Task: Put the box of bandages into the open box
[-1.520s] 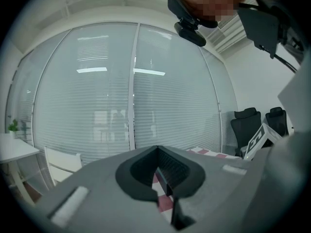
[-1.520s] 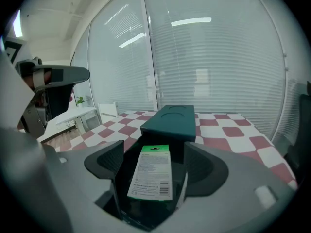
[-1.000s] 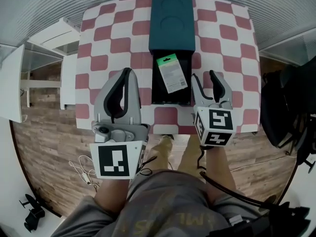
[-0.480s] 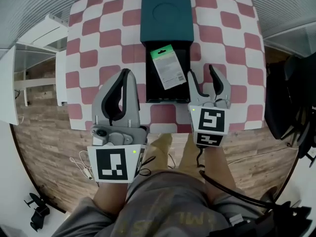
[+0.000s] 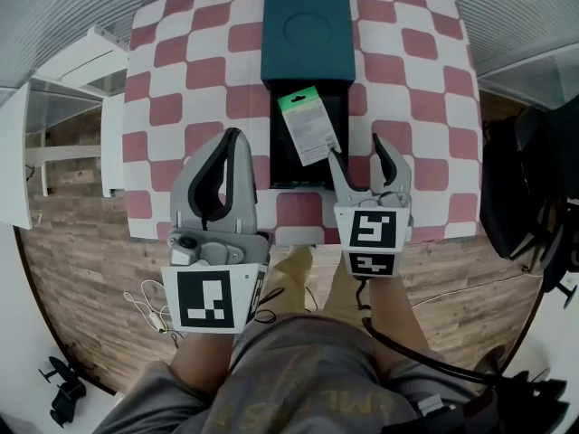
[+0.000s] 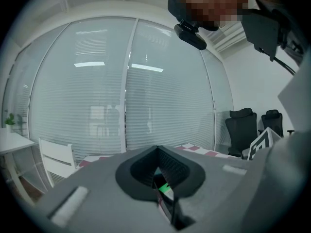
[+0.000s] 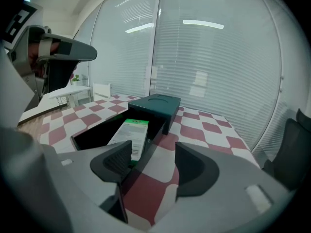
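- Head view: on the checked table point(image 5: 181, 80) in front of you stands the open box point(image 5: 277, 152), a black tray pulled out from under its teal cover point(image 5: 308, 25).
- The tray holds one thing, the box of bandages point(image 5: 310, 127). It lies askew inside, green end toward the teal cover and white end near the tray's right wall. Whether it lies flat on the tray floor cannot be told from here.
- Your left gripper point(image 5: 232, 136) hangs over the table's near edge, left of the tray and clear of it, its two fingers meeting at the tips.
- Your right gripper point(image 5: 357, 149) sits at the tray's near right corner with its fingers spread. The left fingertip is just beside the white end of the bandage box.
- Left gripper view: the left gripper point(image 6: 156, 148) has its jaws closed tip to tip with nothing clamped. Only a small diamond gap stays between the pads, and through it you glimpse a sliver of green.
- Right gripper view: the right gripper point(image 7: 153, 161) has its jaws well apart; they have just been opening. Between them is only red and white cloth, so it grips nothing.
- Beyond its left jaw the box of bandages point(image 7: 132, 135) rests inside the open box point(image 7: 90, 136), and the teal cover point(image 7: 156, 106) stands at the tray's far end.
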Action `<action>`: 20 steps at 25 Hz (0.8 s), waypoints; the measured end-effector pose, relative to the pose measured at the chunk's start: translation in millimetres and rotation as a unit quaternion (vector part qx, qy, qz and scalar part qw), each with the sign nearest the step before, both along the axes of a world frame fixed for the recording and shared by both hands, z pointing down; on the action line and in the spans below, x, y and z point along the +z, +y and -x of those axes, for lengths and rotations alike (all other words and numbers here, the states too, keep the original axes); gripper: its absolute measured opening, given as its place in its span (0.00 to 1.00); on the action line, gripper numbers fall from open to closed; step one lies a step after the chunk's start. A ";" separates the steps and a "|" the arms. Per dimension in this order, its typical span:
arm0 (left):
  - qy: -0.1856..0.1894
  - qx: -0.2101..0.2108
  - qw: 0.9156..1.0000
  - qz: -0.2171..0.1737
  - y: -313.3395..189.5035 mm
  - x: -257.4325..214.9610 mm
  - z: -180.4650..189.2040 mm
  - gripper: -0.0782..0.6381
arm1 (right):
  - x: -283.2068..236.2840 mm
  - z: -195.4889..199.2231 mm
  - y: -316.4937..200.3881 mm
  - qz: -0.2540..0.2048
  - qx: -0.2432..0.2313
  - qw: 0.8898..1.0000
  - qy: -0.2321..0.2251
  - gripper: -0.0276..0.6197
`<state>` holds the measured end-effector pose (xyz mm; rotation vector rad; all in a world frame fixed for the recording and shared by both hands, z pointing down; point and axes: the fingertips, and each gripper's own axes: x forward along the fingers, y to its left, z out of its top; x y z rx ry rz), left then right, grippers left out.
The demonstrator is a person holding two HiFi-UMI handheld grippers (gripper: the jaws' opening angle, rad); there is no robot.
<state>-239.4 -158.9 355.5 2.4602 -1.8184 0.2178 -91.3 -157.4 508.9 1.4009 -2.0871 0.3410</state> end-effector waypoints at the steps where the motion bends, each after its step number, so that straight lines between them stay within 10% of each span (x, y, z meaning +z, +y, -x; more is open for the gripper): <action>1: 0.001 0.001 1.000 0.001 2.3 0.1 -0.8 0.11 | -2.9 -1.4 -0.8 -0.007 0.005 1.000 -0.001 0.52; 13: 0.001 0.014 1.000 0.010 10.0 0.7 -3.0 0.11 | 13.8 0.0 -13.1 0.022 0.005 0.997 0.072 0.60; 20: 0.003 0.004 1.000 -0.004 9.5 -11.7 5.1 0.11 | -2.9 9.8 -7.9 0.014 -0.020 0.999 0.035 0.65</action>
